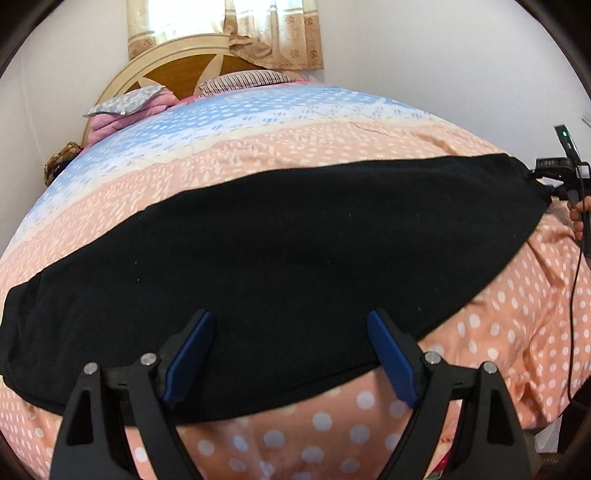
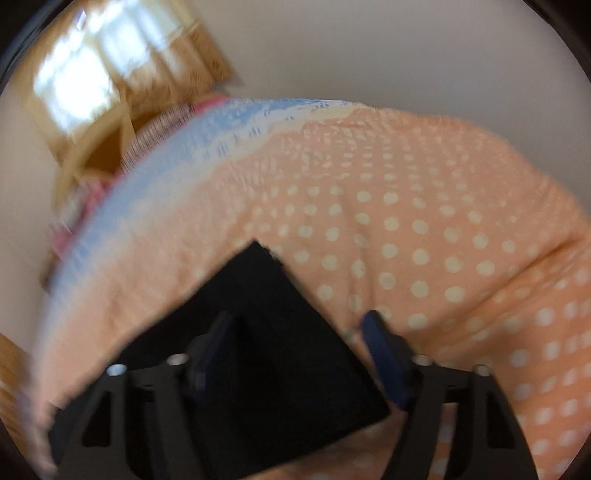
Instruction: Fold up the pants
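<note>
On the bed (image 1: 332, 147) we see black pants (image 1: 277, 258) spread as one long, flat band, matte and slightly fuzzy, running from the left edge of the left wrist view across to the far right. Beneath them lies a quilted cover: pale blue with small dashes further back, then peach with tiny leaf specks, then peach with bold white dots nearest us.

At far left, by the curved cream and brown wooden headboard (image 1: 173, 70), rest a grey patterned pillow (image 1: 125, 101) on pink bedding and a striped pillow (image 1: 243, 79). Behind hang beige floral curtains (image 1: 277, 33).

Our left tool (image 1: 291, 325) sits low in the middle, its ribbed blue pads (image 1: 192, 358) spread wide apart, poised at the near hem of the pants with nothing between them. Whether the pads touch the cloth we cannot tell.

At the right end of the band, the right tool (image 1: 557, 173) shows as dark hardware with a trailing cable (image 1: 574, 295), next to the corner of the pants.

From the right wrist view, which is blurred, a pointed black corner of the pants (image 2: 266, 332) lies between the right tool's (image 2: 295, 325) separated fingers; its jaws look apart rather than clamped, with the left finger over the fabric and the right finger over the dotted cover.
</note>
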Tool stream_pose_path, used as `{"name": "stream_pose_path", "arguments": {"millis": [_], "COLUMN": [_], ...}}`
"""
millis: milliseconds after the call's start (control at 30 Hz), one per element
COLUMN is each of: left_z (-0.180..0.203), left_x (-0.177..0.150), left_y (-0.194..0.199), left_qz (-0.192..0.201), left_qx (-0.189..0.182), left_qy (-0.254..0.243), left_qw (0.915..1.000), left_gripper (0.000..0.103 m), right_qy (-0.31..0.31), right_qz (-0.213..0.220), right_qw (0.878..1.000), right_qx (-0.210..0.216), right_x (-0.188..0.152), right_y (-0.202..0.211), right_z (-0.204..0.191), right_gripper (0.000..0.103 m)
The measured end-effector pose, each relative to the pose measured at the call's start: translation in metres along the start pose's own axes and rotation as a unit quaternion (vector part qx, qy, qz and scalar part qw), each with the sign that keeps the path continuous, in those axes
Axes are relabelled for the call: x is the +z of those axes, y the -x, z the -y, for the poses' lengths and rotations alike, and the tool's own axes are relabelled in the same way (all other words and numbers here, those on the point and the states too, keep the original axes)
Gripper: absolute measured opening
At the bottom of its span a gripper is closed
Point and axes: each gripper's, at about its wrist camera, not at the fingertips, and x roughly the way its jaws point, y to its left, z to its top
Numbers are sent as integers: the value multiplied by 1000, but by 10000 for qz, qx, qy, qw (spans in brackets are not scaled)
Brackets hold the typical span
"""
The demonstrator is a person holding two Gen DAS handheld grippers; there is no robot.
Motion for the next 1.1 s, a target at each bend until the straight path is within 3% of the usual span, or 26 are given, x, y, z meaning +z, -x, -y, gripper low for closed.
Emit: {"name": "stream_pose_path", "arguments": {"millis": [33,67,100,167,267,367,467,533,600,633,700,767,800,867,900,967,1033,1100], "left_z": [-1,-1,-1,0,1,2,1,-1,-7,-13,-30,-55,-69,-101,-113,-138,-154,-163], "left_x": [-1,-1,-1,0,1,-1,-3,-3,-2,-3,-7,-9,-9,-5,-2,2,2,-1], "left_y": [0,-1,-2,-2,-3,-2,0,2,9,16,35,51,57,63,63,56,45,35], "left_qz": [-13,-23,-33,-57,-77,-67,-42,-11,-40,4,274,461,554,731,762,685,585,424], "left_qx": [-13,-16,-18,-8,2,33,18,-43,-246,-293,-141,2,114,464,591,926,1245,1547], "left_qy": [7,17,25,24,2,-29,-39,-48,-105,-138,-136,1,126,476,624,885,929,885], "left_qw": [10000,10000,10000,10000,10000,10000,10000,10000,9996,9995,9994,9989,9983,9951,9934,9894,9861,9831], "left_gripper": [88,88,88,89,89,89,89,89,88,88,88,88,88,89,89,89,89,89], "right_qy": [202,271,262,270,415,234,267,369,291,106,-650,-1297,-1368,-644,33,923,1717,2221], "right_qz": [-52,-78,-106,-118,-34,400,146,226,179,236,815,1455,1777,1869,1677,1185,631,166], "right_qw": [9997,9996,9996,9996,9991,9981,9980,9971,9974,9978,9921,9736,9669,9785,9858,9858,9687,9460], "right_qx": [-148,-92,-19,-33,-113,-403,-558,-619,-635,-607,-697,-1190,-1217,-585,-72,747,1680,2355], "right_x": [-3,-5,-8,-13,-20,-21,-27,-24,-20,-18,-18,-24,-31,-38,-45,-62,-91,-121], "right_y": [1,4,8,14,24,37,18,17,17,23,52,87,104,113,109,96,78,62], "right_z": [-6,-7,-7,-5,-1,10,10,8,17,24,47,55,48,10,-27,-92,-170,-238], "right_gripper": [47,29,20,13,10,10,11,20,47,49,49,49,49,43,25,19,19,19]}}
